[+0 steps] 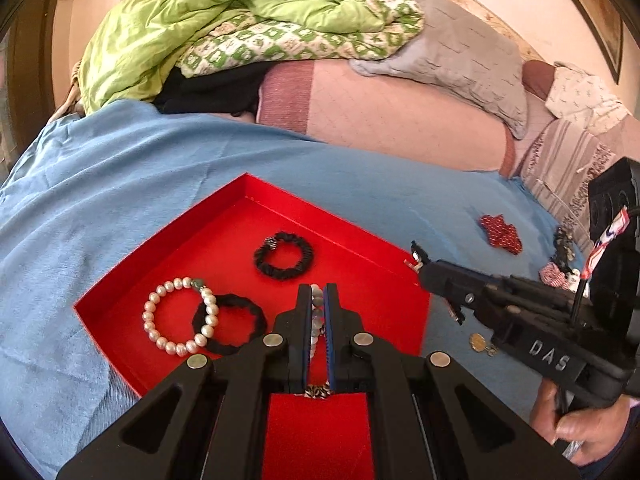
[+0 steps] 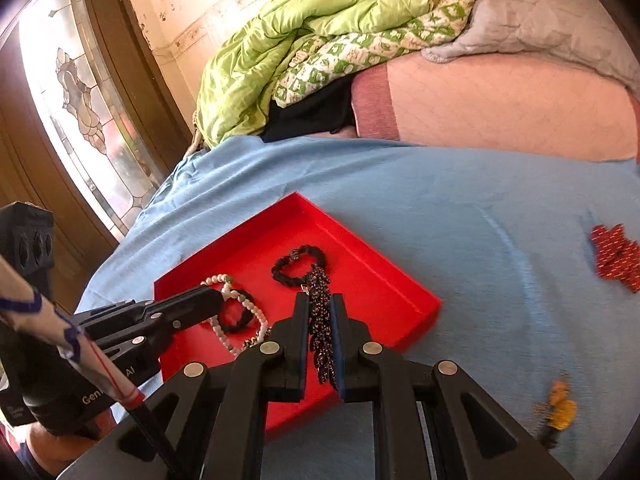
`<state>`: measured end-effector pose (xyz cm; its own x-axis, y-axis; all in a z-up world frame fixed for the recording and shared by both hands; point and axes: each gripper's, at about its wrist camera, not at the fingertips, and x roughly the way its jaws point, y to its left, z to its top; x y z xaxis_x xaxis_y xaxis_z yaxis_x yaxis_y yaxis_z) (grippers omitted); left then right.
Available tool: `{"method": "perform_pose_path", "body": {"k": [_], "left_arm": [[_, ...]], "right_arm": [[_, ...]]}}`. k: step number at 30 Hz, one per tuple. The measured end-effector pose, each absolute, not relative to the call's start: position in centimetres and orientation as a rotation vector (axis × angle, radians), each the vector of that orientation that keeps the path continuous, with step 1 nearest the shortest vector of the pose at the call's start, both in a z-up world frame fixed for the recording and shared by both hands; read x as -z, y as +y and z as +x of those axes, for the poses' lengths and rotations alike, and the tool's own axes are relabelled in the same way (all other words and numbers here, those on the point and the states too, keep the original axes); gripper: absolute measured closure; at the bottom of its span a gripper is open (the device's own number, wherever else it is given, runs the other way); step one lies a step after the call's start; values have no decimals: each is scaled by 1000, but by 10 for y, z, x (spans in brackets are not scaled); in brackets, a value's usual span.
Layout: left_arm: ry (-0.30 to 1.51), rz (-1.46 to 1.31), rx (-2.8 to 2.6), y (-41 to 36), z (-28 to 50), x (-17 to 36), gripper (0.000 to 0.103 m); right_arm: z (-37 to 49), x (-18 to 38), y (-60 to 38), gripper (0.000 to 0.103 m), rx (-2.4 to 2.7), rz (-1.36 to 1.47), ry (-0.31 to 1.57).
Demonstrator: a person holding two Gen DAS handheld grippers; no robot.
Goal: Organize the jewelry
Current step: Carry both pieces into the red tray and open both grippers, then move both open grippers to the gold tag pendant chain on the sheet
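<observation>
A red tray [image 1: 224, 216] [image 2: 384, 276] lies on a blue cloth. In it are a pearl bracelet [image 1: 152, 320] [image 2: 220, 280] and two black scrunchies [image 1: 284, 256] [image 1: 248, 320]. My left gripper [image 1: 319, 296] is shut on a pale beaded bracelet [image 1: 317, 312] over the tray; its chain end hangs below the jaws. My right gripper [image 2: 320, 304] is shut on a dark beaded tassel piece [image 2: 320, 320] at the tray's near right side. The right gripper also shows in the left wrist view [image 1: 418, 258], at the tray's right edge.
On the blue cloth [image 1: 120, 200] right of the tray lie a red beaded piece [image 1: 502, 232] [image 2: 614, 256], a gold pendant [image 1: 478, 342], a yellow item [image 2: 560, 408] and more jewelry [image 1: 560, 256]. Green quilt [image 1: 200, 28] and grey pillow behind. A stained-glass door [image 2: 80, 100] stands at left.
</observation>
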<state>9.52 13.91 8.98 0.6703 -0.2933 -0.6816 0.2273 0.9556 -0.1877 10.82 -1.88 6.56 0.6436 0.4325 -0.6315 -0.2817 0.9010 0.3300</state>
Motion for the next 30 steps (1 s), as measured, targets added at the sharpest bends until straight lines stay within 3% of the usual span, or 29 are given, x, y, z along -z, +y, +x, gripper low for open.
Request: {"method": "perform_pose_path", "body": {"k": [28,30], "left_arm": [[878,-63,112,152,130,-53,98],[875,-50,108,152,128,-54,91]], "right_arm": [[133,-23,-2,89,-404,167,873],[133,-23,-4,89,-404,174,878]]}}
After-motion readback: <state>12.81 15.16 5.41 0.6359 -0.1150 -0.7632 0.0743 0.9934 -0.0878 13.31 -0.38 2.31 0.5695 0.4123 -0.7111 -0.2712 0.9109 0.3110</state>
